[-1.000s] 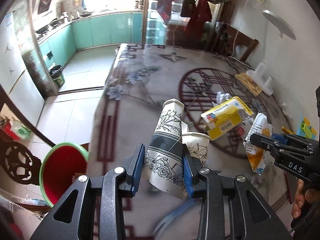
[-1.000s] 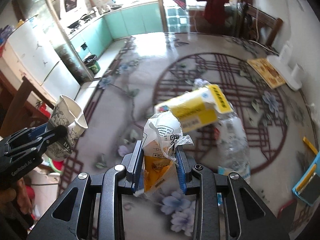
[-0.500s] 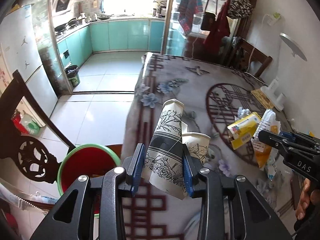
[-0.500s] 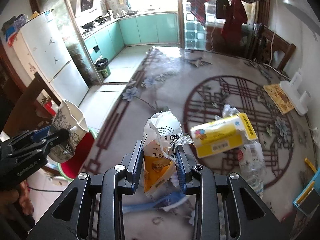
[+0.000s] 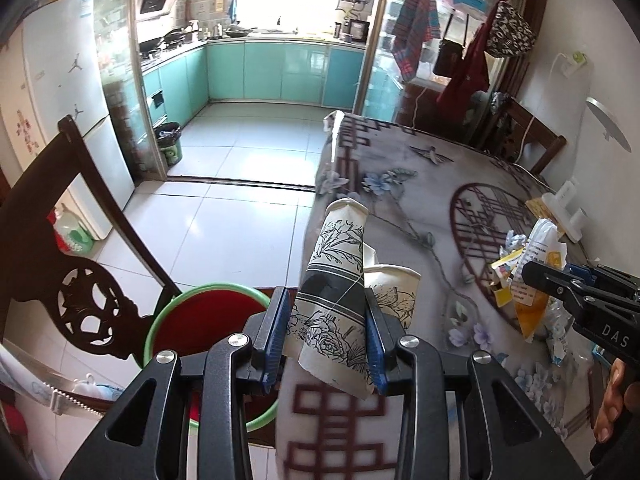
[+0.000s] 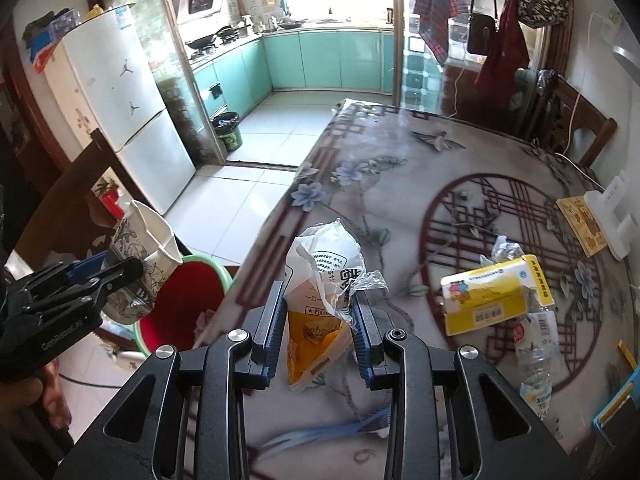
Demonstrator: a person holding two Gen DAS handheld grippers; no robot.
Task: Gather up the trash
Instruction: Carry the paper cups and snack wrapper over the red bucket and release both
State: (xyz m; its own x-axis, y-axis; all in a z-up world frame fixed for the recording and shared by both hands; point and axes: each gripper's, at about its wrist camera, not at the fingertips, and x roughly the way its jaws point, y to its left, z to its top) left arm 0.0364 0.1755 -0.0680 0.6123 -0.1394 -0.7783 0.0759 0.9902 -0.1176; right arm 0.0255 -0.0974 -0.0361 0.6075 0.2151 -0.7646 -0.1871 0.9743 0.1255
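L jaws clamped on paper cups (image 5: 336, 300), R on snack wrapper (image 6: 320, 304), both now nearer red bin (image 5: 192, 320).

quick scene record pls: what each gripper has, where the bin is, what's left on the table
left gripper: shut on crushed paper cups, floral print, two nested
right gripper: shut on snack wrapper, white and orange
bin: red basin with green rim on the floor, beside the table edge
left on table: yellow carton, crushed plastic bottle
cups vs bin: held over the table edge, beside the bin, not yet released
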